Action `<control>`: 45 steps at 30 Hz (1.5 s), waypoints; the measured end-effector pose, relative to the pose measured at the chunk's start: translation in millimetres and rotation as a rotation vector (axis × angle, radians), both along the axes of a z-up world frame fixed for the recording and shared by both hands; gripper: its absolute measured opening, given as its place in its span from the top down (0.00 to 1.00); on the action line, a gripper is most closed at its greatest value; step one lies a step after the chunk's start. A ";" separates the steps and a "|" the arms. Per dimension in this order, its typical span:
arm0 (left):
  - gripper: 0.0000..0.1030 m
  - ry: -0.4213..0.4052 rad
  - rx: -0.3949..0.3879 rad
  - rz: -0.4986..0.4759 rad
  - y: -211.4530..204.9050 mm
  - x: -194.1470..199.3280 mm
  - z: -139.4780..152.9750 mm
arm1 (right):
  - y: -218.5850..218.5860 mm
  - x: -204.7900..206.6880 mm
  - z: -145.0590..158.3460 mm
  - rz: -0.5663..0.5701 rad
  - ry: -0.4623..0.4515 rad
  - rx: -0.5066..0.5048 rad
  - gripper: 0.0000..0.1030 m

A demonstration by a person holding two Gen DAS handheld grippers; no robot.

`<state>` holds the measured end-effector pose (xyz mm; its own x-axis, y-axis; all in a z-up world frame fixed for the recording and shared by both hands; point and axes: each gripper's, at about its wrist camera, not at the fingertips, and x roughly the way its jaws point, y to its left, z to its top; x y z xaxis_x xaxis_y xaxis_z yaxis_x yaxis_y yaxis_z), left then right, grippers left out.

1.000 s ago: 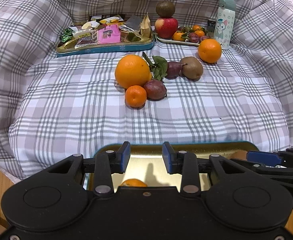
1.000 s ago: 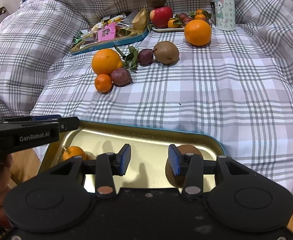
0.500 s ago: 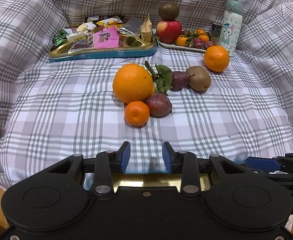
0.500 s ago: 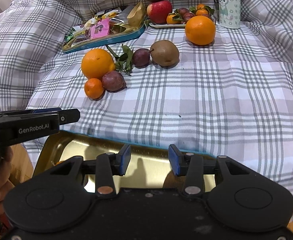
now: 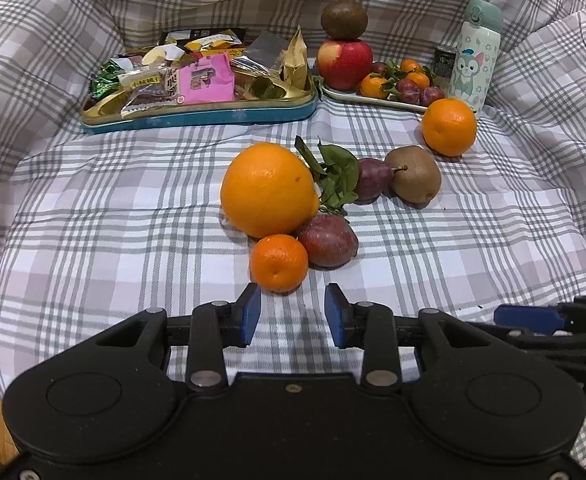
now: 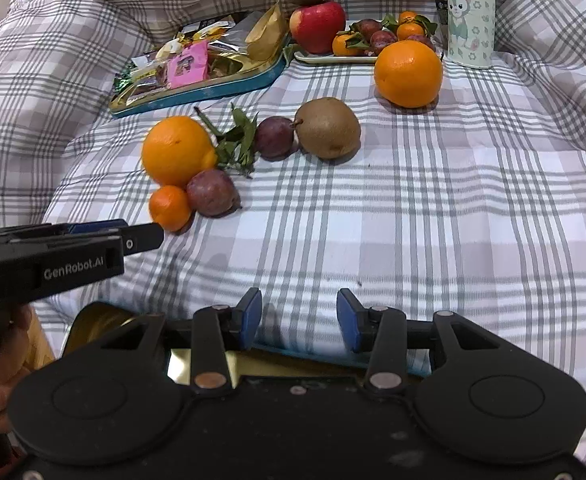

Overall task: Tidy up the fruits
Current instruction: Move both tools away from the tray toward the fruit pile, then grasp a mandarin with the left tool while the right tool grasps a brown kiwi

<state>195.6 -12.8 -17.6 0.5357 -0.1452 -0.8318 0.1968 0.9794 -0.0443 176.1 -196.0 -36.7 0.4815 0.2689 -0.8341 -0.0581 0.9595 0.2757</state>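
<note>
Both narrow, empty: left gripper [image 5: 293,314] just short of small tangerine [image 5: 279,263]; purple fruit [image 5: 328,241], big orange [image 5: 268,189] beyond; right gripper [image 6: 299,320] over bare checked cloth [image 6: 413,216].

A grey-and-white plaid cloth [image 5: 133,208] lies under a large round orange [image 5: 268,189]; beside that orange sit a maroon passion fruit [image 5: 327,240] and green leaves [image 5: 335,178]; behind it, a teal-sided gold tin tray [image 5: 197,114].

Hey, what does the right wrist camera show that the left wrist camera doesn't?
Only the right wrist view shows the gold tray at the near edge, a hand, and the left gripper's side. Only the left wrist view shows the right gripper's side and the bottle's mint cap. Both show the big orange, small mandarin, brown pear, red apple and snack tin.
</note>
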 end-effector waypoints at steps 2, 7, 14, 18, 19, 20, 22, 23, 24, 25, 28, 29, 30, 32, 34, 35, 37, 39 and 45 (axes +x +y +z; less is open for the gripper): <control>0.58 0.005 0.002 -0.001 -0.5 4.8 -2.3 | -1.1 6.7 -0.5 -0.007 -0.002 -0.003 0.56; 0.58 0.011 0.000 0.005 1.4 14.3 -5.9 | -3.4 24.7 -1.3 -0.021 -0.011 -0.014 0.56; 0.58 0.019 -0.004 0.004 3.1 23.7 -9.7 | -5.1 47.3 -2.3 -0.032 -0.037 -0.041 0.56; 0.58 0.008 0.010 0.002 2.1 27.2 -11.8 | -5.8 57.0 -2.0 -0.038 -0.051 -0.047 0.56; 0.58 0.006 0.015 0.002 1.6 28.1 -12.3 | -6.1 59.8 -2.1 -0.040 -0.054 -0.050 0.56; 0.58 0.004 0.018 0.003 1.4 28.8 -12.9 | -6.6 62.3 -2.1 -0.043 -0.057 -0.054 0.56; 0.57 0.003 0.020 0.004 1.2 30.1 -14.2 | -7.5 67.1 -1.9 -0.048 -0.065 -0.061 0.56; 0.56 0.003 0.020 0.004 1.3 30.4 -14.6 | -7.9 69.3 -1.8 -0.051 -0.069 -0.067 0.56; 0.55 0.002 0.021 0.005 1.5 30.8 -15.0 | -8.2 71.0 -1.8 -0.056 -0.075 -0.073 0.56; 0.55 0.001 0.021 0.005 1.6 31.3 -15.5 | -8.1 72.7 -1.3 -0.058 -0.081 -0.083 0.56; 0.54 0.000 0.019 0.007 2.2 31.9 -16.5 | -7.5 78.9 -0.1 -0.056 -0.105 -0.114 0.56; 0.53 0.000 0.019 0.006 2.3 32.0 -16.8 | -7.4 81.0 0.4 -0.055 -0.111 -0.116 0.56; 0.53 0.000 0.018 0.006 2.5 32.2 -17.0 | -7.4 83.1 0.6 -0.053 -0.115 -0.115 0.56; 0.53 0.004 0.016 0.005 2.9 32.6 -18.5 | -7.0 87.5 0.5 -0.051 -0.121 -0.113 0.56; 0.52 0.010 0.013 0.007 3.5 33.6 -20.2 | -5.6 91.6 0.3 -0.046 -0.128 -0.115 0.56; 0.52 0.014 0.009 0.008 4.0 34.0 -20.5 | -4.9 93.9 0.1 -0.042 -0.131 -0.115 0.56; 0.52 0.020 0.000 0.010 5.1 35.4 -21.3 | -4.1 98.0 -0.2 -0.038 -0.137 -0.110 0.56; 0.52 0.024 -0.008 0.012 5.9 36.2 -21.3 | -2.8 101.1 -0.3 -0.036 -0.143 -0.105 0.56; 0.52 0.030 -0.017 0.014 6.6 37.0 -21.0 | -2.8 113.9 -2.1 -0.055 -0.147 -0.089 0.56</control>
<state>232.6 -6.1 -38.6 0.5124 -0.1525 -0.8451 0.1815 0.9811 -0.0670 289.9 -198.8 -38.7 0.6122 0.1667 -0.7729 -0.0381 0.9826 0.1817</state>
